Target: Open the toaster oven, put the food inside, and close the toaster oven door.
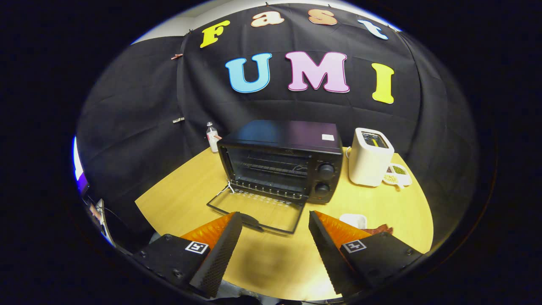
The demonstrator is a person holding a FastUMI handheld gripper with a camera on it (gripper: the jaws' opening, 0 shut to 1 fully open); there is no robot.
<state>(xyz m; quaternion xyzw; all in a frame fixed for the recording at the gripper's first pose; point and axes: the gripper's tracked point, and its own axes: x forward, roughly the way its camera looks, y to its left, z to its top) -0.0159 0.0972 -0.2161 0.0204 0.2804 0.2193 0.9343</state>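
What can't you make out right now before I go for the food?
- Food: a reddish edge beside the white dish, hidden behind the right finger of the open, empty gripper.
- Small tray contents: half hidden behind the white toaster.
- Toaster oven interior: dark beyond the rack.

We see a light wooden table carrying a black toaster oven, its door folded down onto the tabletop. A white toaster stands just right of the oven, a small bottle behind its left corner, and a white dish in front, to the right.
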